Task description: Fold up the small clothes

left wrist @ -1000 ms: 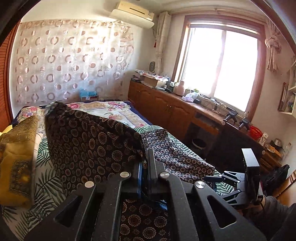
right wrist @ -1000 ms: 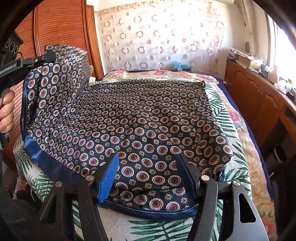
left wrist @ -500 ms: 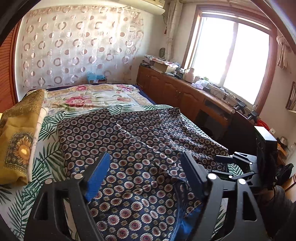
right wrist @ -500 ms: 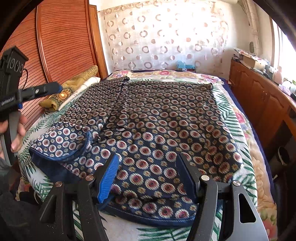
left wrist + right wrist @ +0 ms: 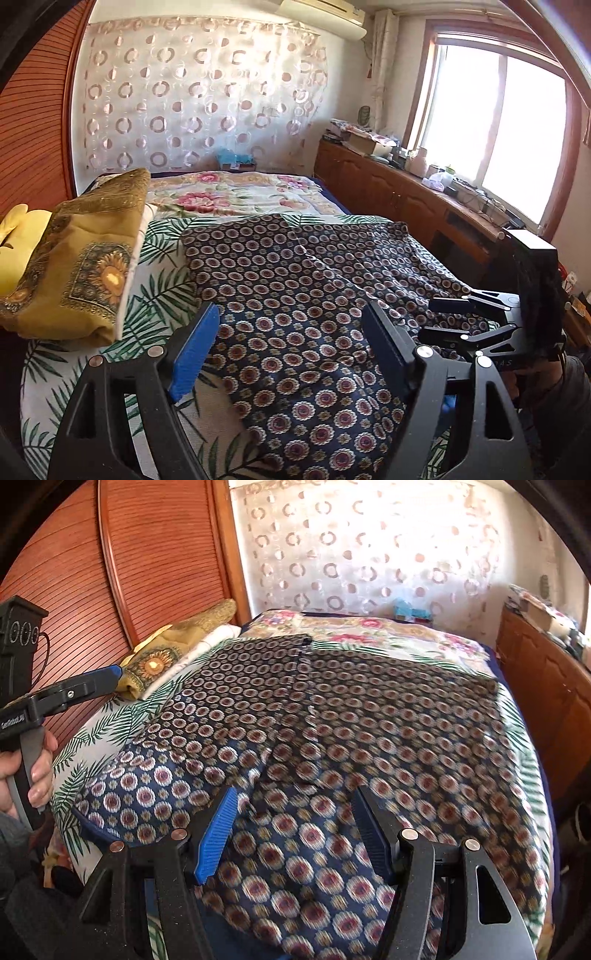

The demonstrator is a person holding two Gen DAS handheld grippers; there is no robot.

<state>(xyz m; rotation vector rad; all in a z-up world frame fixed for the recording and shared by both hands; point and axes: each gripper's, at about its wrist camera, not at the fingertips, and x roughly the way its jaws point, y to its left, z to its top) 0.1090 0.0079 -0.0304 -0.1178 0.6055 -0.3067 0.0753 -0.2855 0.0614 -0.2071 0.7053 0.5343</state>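
On the bed with the palm-leaf print sheet, the navy garment of thin woven fabric printed with small round medallions lies spread flat, one panel folded over the rest so that a diagonal edge crosses its middle. A second ago the left gripper was clamped on a raised fold of this garment; its jaws now stand apart with nothing between them, and the fold has dropped onto the layer below. The right gripper hovers over the near hem with its jaws apart and empty, as before; it has shifted sideways. A folded mustard-yellow cloth with a sunflower motif rests beside the garment, near the headboard side. The release indicates that one fold is complete. The garment is likely still too wide; a further fold appears required, and both grippers are free to take new corners. Loose edges may slip during regrasp.
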